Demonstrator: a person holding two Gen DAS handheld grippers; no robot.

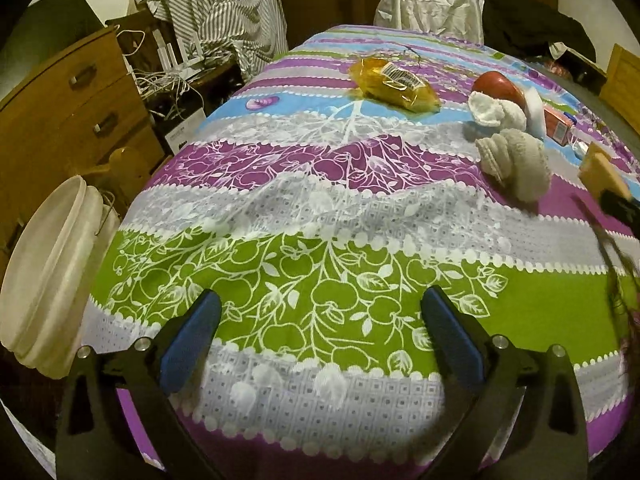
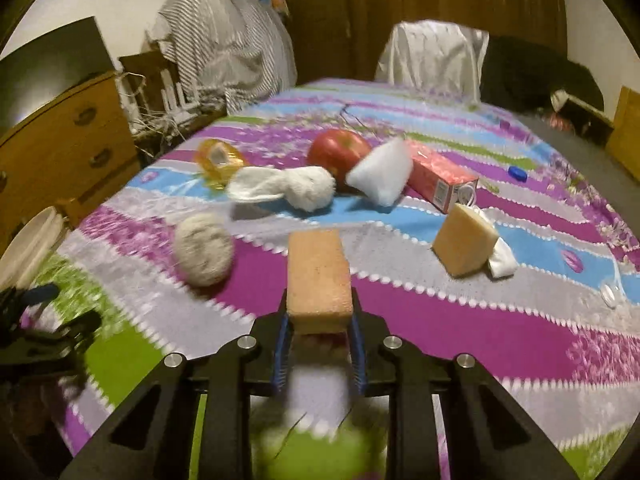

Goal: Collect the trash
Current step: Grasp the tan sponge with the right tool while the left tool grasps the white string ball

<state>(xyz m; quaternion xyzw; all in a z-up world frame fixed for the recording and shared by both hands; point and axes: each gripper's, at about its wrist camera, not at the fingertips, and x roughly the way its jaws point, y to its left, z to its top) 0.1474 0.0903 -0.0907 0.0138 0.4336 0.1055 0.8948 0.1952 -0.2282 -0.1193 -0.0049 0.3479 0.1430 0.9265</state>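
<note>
Sponge point(image 2: 319, 276) clamped in right hand-held gripper point(image 2: 320, 344) (left hand-held gripper point(image 1: 320, 300) apart, over tablecloth point(image 1: 320, 208)).

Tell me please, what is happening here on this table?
A person with a gripper in each hand is collecting trash from a table under a colourful tablecloth. The right gripper is shut on an orange sponge, held above the cloth. The left gripper is open and empty, near a white bucket at the table's edge. An apple, rolled socks and a juice carton lie on the table.
</note>
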